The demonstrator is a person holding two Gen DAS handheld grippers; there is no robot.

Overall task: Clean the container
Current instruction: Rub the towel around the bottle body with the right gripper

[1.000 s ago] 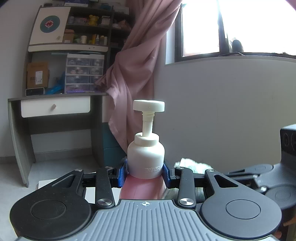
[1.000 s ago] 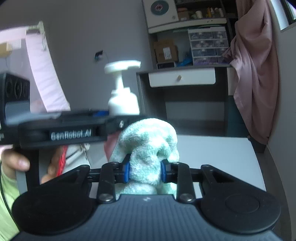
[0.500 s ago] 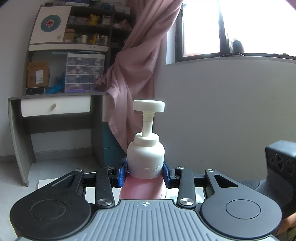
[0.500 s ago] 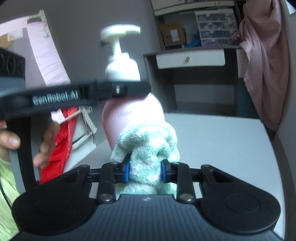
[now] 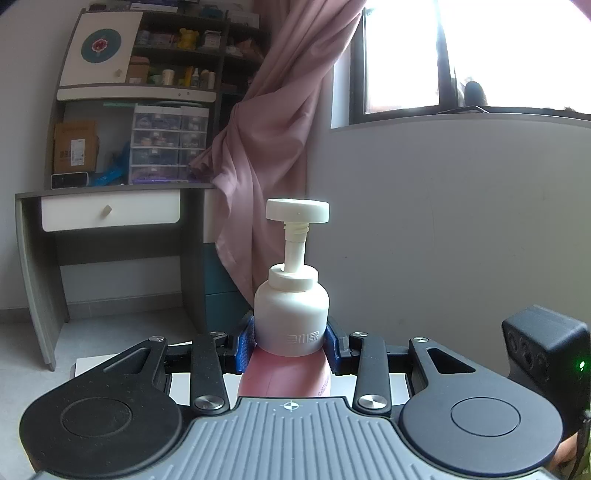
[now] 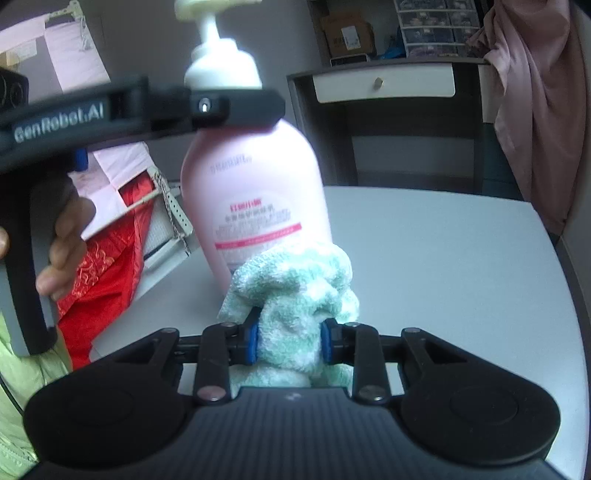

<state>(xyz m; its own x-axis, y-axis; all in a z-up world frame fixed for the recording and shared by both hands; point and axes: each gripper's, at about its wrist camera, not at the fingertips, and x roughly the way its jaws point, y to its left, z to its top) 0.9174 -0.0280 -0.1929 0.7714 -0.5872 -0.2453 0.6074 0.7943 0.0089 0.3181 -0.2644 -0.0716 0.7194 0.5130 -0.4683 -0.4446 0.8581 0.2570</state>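
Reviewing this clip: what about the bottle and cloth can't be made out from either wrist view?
- Bottle base, right wrist view: hidden behind the cloth.
- Pump head, right wrist view: cut off by the top edge.
- Label text, right wrist view: too blurred to read.
- Bottle body, left wrist view: mostly hidden by the left hand-held gripper.
- Cloth: not visible in the left wrist view.

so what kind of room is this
Most likely a bedroom or study at home: a desk with a drawer under cluttered shelves, a pink curtain beside a window, and small plastic storage drawers full of bits.
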